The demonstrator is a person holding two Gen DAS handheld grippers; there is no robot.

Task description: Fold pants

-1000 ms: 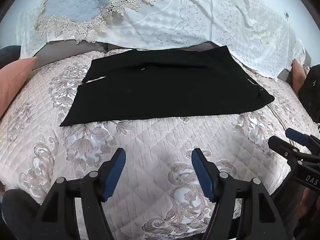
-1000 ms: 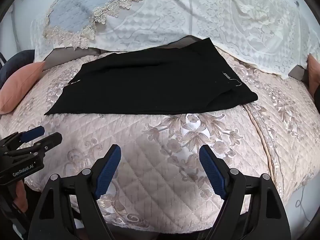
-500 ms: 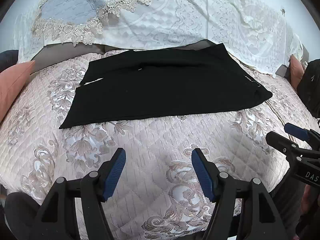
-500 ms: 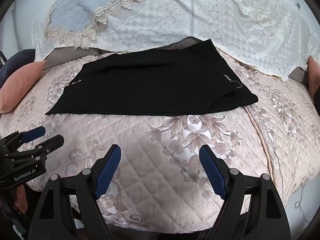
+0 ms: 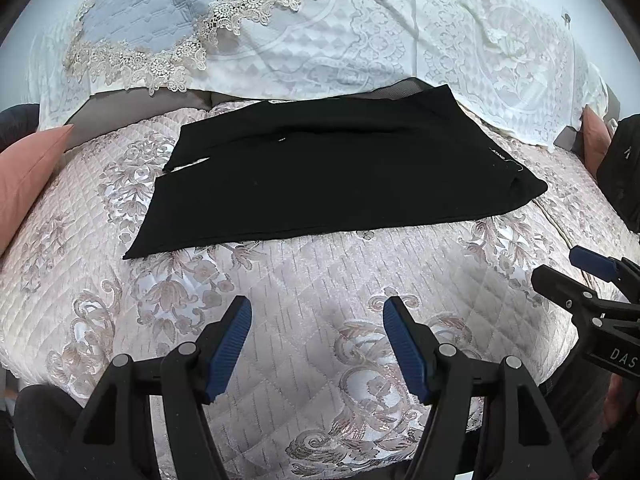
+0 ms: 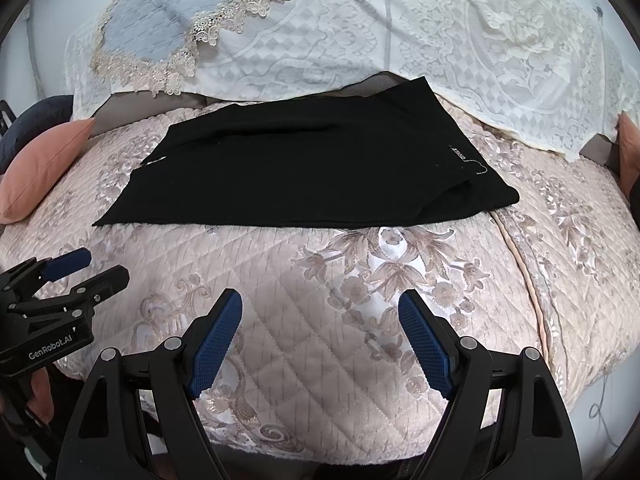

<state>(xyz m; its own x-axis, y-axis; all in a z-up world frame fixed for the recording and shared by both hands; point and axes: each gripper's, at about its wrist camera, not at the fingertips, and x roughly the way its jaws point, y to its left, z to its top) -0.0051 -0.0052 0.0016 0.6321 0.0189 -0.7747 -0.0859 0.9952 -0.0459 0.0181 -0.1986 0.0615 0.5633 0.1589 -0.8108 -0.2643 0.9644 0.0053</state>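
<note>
One pants (image 5: 332, 176), two claws (image 5: 316, 344) (image 6: 320, 332), two pink cushions (image 6: 44, 168) (image 6: 628, 144).

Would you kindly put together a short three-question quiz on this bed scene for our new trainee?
1. True or false: the left gripper is clamped on the black pants.
2. Multiple choice: the pink cushion lies A) on top of the pants, B) off the pants' left end, near the edge of the quilted bedspread, C) between the right gripper's fingers.
3. Fill in: the small white lettering sits near the pants' ____ end in both views.

Key: 1 false, both grippers are open and short of the pants; 2 B; 3 right.
</note>
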